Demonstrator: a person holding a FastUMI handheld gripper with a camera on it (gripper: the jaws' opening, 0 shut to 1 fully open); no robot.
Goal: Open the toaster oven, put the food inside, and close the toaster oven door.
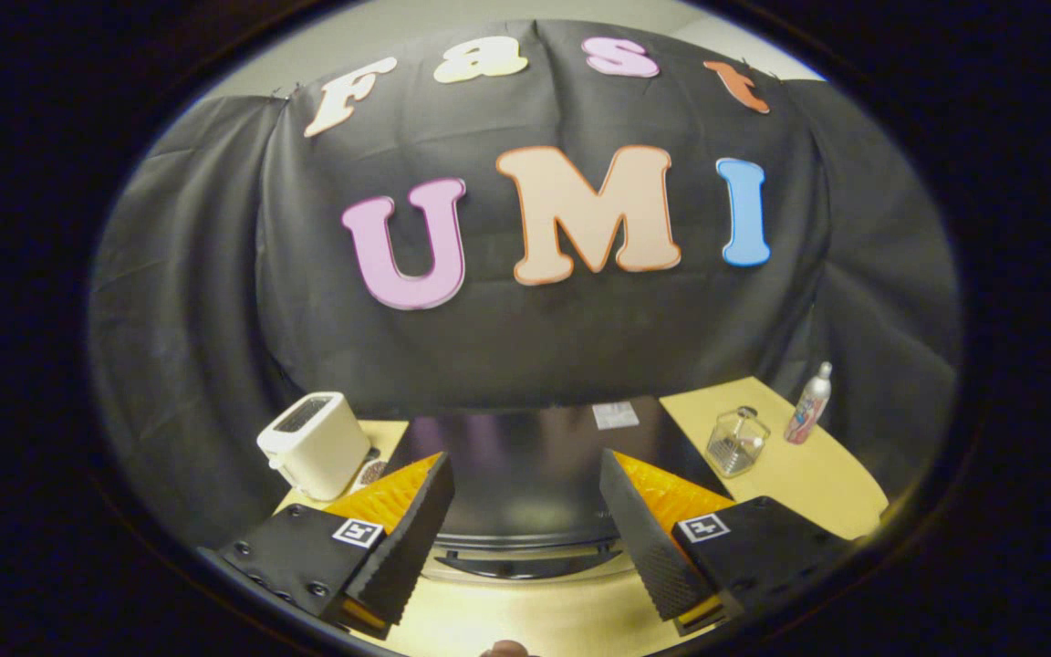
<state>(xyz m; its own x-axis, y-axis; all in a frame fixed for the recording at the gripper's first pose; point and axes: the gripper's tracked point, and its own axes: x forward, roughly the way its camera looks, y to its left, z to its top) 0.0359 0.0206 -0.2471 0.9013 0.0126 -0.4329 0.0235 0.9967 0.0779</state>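
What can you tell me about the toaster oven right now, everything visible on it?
The toaster oven sits on the yellowish table, seen from above, just beyond the open gripper, whose fingers touch nothing. Its top is dark, glossy and reflective, with a pale sticker near the back edge. At its front a curved dark handle shows between the fingers; the door looks closed. A white toaster stands beside it.

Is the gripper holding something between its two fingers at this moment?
No, the gripper is open, with nothing between its fingers; through the gap shows the dark top of the toaster oven, just ahead of them.
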